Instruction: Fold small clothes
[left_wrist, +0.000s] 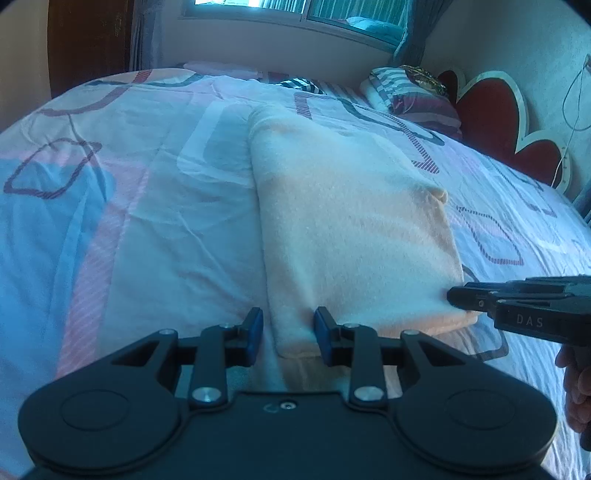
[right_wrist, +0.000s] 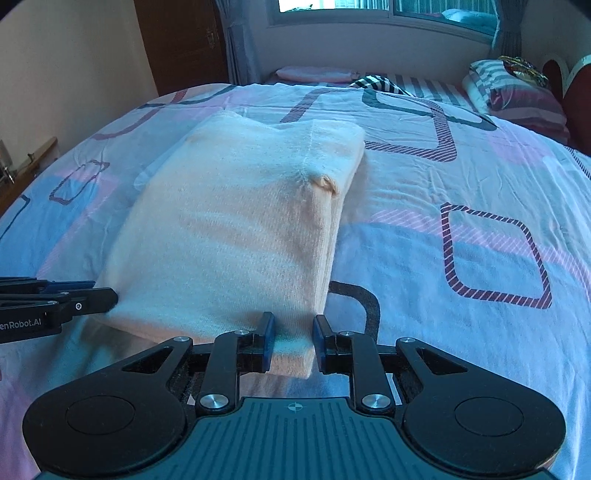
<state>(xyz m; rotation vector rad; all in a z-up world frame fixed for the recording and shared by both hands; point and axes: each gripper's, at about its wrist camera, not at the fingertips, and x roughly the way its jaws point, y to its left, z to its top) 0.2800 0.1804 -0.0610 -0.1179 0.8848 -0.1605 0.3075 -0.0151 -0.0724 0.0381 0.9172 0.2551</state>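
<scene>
A pale peach knit garment lies folded into a long rectangle on the bed; it also shows in the right wrist view. My left gripper is open, its fingers straddling the garment's near left corner. My right gripper is open around the near right corner. In the left wrist view the right gripper comes in from the right, its tip against the cloth edge. In the right wrist view the left gripper comes in from the left at the cloth edge.
The bed has a patterned sheet in pink, blue and white. Striped pillows and a red heart-shaped headboard are at the far right. A window and a wooden door are beyond the bed.
</scene>
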